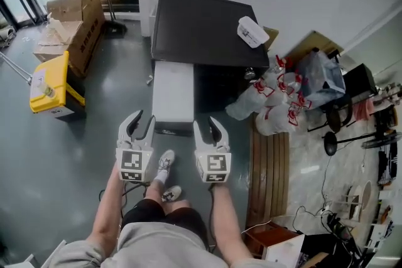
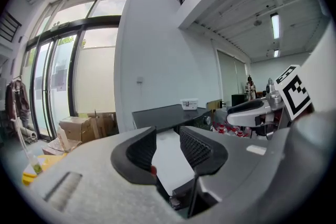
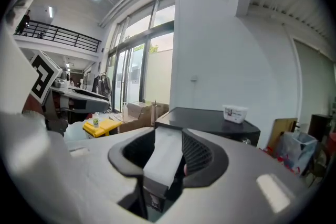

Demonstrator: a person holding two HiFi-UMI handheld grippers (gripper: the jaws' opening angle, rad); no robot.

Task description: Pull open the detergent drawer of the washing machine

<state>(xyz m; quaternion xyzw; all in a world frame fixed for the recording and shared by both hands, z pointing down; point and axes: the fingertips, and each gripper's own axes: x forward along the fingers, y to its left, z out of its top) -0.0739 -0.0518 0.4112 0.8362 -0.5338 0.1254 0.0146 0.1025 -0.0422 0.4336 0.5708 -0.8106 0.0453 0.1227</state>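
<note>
Currently: drawer out, both grippers empty

White detergent drawer (image 1: 173, 94) sticks out of the dark washing machine (image 1: 207, 28) toward the person. Left gripper (image 1: 139, 126) and right gripper (image 1: 211, 132) hover just short of it, jaws parted, gripping nothing.

Low in the frame, the left gripper (image 1: 142, 123) and right gripper (image 1: 209, 128) are pale grey shells with dark, ribbed, curved jaws. Each carries a white cube (image 1: 132, 164) printed with black square markers. The person wears a grey shirt (image 1: 157, 249), black shorts (image 1: 164, 216), white sneakers (image 1: 166, 162) and white socks (image 1: 161, 178).
</note>
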